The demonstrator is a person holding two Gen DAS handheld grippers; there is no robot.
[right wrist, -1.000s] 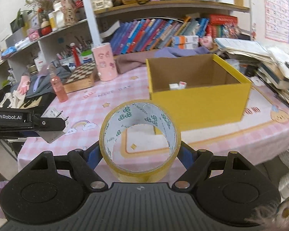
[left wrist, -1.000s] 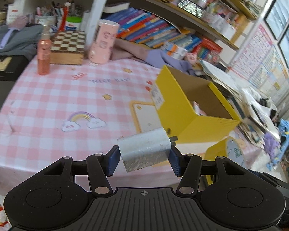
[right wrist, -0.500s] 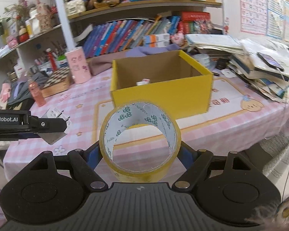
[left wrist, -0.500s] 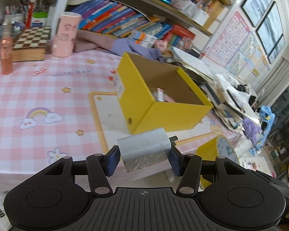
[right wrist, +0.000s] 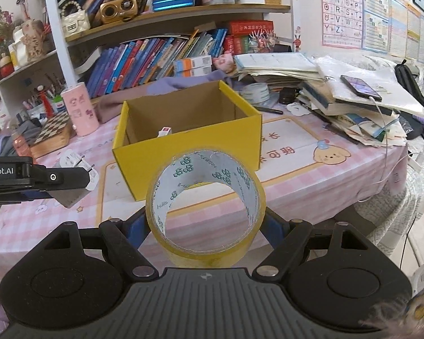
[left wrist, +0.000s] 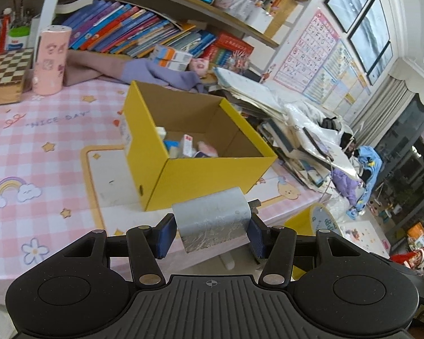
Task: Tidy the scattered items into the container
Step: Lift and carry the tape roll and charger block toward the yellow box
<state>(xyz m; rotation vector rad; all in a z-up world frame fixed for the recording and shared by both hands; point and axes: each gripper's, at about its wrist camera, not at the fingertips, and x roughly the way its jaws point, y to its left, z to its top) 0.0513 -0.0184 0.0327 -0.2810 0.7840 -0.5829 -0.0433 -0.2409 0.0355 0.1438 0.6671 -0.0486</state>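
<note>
Carry step: left gripper fingers clamp a plug, right gripper fingers clamp a tape roll; next, release both over the far yellow box.

Bright, even daylight; sharp centres, strong fisheye bending and dark corners.

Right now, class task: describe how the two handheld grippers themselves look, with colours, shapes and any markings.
Both grippers are matt black plastic. Each has a ribbed central plate with a small crosshair mark, flanked by two rounded lobes with circular dimples. Hinged black links with silver pins carry blue ribbed pads. Seen from the right wrist, the left gripper bears white lettering ending "Robot.AI". The right gripper matches. No sleeves or cables show.
</note>
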